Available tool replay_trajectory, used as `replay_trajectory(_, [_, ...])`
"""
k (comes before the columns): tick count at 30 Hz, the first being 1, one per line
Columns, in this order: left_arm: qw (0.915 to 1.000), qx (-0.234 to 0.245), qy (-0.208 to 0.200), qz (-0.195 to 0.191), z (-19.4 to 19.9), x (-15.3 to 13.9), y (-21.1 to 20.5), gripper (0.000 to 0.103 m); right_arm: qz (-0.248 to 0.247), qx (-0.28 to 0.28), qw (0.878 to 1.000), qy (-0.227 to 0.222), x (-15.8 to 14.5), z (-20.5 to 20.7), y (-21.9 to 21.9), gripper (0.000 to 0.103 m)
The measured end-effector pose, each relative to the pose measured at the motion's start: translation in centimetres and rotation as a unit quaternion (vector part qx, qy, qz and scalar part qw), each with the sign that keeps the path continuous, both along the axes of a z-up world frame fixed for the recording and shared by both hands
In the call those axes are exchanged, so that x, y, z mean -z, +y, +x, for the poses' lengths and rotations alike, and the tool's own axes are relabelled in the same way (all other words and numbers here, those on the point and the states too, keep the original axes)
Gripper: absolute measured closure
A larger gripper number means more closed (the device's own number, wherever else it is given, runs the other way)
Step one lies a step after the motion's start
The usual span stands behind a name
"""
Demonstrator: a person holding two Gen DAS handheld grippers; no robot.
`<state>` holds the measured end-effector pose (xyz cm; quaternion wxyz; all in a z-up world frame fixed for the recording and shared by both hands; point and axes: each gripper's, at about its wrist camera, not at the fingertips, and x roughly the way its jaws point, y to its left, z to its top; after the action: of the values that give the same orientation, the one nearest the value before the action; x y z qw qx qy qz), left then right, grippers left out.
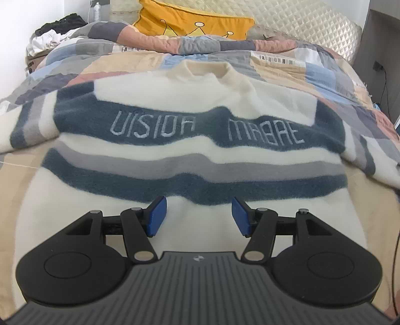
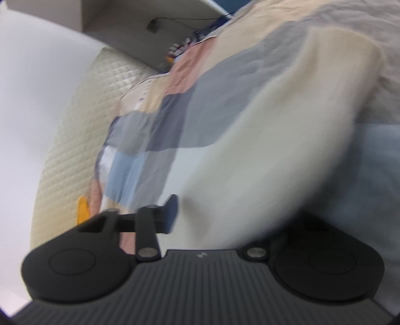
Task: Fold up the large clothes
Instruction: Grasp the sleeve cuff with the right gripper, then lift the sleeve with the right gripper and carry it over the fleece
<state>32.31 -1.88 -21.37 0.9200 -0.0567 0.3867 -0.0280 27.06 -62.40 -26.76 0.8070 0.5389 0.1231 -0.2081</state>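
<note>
A cream sweater point(image 1: 195, 155) with dark blue and grey stripes and pale lettering lies spread flat on the bed, collar at the far end. My left gripper point(image 1: 199, 216) hovers over its cream lower part, open, with nothing between the blue pads point(image 1: 157, 216). The right wrist view is blurred. A cream sleeve point(image 2: 262, 150) of the sweater runs into my right gripper point(image 2: 200, 212). One dark finger point(image 2: 172, 212) rests against the cloth and the other is hidden under it. The jaws look shut on the sleeve.
A patchwork quilt point(image 1: 325, 82) covers the bed. A yellow pillow point(image 1: 195, 22) leans on the quilted headboard point(image 1: 300, 22). Loose clothes point(image 1: 55, 32) and a bottle point(image 1: 97, 11) sit at the far left. A wall point(image 2: 37, 87) stands beside the headboard.
</note>
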Motion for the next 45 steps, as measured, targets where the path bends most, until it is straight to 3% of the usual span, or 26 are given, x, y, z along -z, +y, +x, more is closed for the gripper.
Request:
replay_trajectory(1, [1.0000,-0.001,0.000,-0.005,0.1,0.0,0.1,0.040,0.002,0.004,1.000,0.002,0.3,-0.1,-0.3,0.079])
replay_trajectory(7, [0.9998,-0.001,0.004,-0.021,0.5,0.0,0.3,0.040,-0.015,0.044,0.999,0.001,0.0,-1.3,-1.2,0.092])
replay_trajectory(10, [0.9992,0.010,0.029,0.027,0.8,0.9,-0.6,0.040,-0.005,0.072,0.997,-0.016,0.5,-2.5,-1.9,0.093])
replay_trajectory(13, [0.9982,0.013,0.033,0.048,0.8,1.5,-1.0,0.040,-0.013,0.083,0.996,-0.015,0.6,-2.9,-2.1,0.094])
replay_trajectory(17, [0.9973,0.021,0.037,0.060,0.9,2.0,-1.1,0.039,-0.061,0.074,0.995,0.006,-1.0,-2.2,-1.5,0.094])
replay_trajectory(24, [0.9982,0.020,0.034,0.045,0.7,1.7,-0.8,0.038,-0.168,0.036,0.985,0.015,-5.7,-1.2,1.1,0.093])
replay_trajectory(28, [0.9987,0.019,0.034,0.034,0.6,1.3,-0.5,0.038,-0.237,-0.013,0.971,-0.008,-9.4,-0.7,4.3,0.093])
replay_trajectory(33, [0.9993,0.009,0.036,0.001,0.2,0.6,0.6,0.038,-0.282,-0.080,0.953,-0.075,-15.2,-0.4,10.0,0.093])
replay_trajectory(36, [0.9994,0.009,0.031,-0.012,-0.3,0.2,1.0,0.038,-0.323,-0.124,0.932,-0.112,-18.7,-0.6,14.4,0.093])
replay_trajectory(45, [0.9980,0.012,0.006,-0.062,-1.8,-2.0,2.8,0.038,-0.416,-0.241,0.865,-0.142,-26.6,-1.9,26.7,0.093])
